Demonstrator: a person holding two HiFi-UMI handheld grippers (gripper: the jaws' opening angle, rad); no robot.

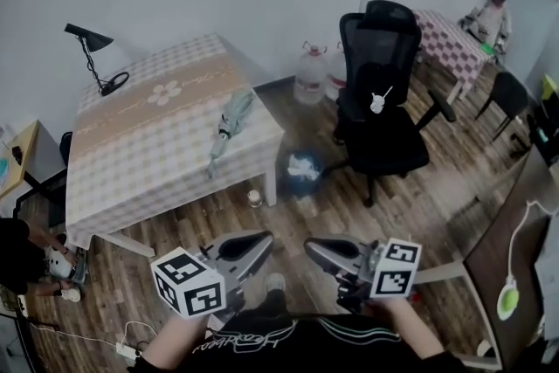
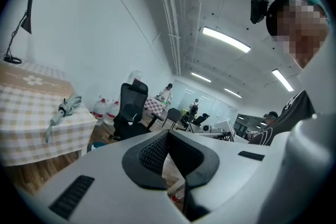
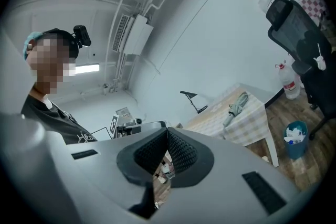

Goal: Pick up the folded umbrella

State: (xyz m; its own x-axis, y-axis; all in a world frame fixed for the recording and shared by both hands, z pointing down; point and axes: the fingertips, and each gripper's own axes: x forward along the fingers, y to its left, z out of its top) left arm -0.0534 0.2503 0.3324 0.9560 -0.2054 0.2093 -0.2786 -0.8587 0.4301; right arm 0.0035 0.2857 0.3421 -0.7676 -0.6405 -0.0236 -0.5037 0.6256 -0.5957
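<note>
Umbrella (image 1: 231, 123) on checked table (image 1: 131, 166), well apart from left gripper (image 1: 265, 238) and right gripper (image 1: 311, 245)

checked table (image 1: 131, 162) bears folded umbrella (image 1: 231, 125) and black lamp (image 1: 94, 57).

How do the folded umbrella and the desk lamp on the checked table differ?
The folded umbrella is pale grey-green; the desk lamp is black. The umbrella lies flat near the right edge of the checked table as the head view shows it; the lamp stands upright at its far left corner. The umbrella is a soft bundle; the lamp is a thin arm with a cone shade. Both rest on that table.
</note>
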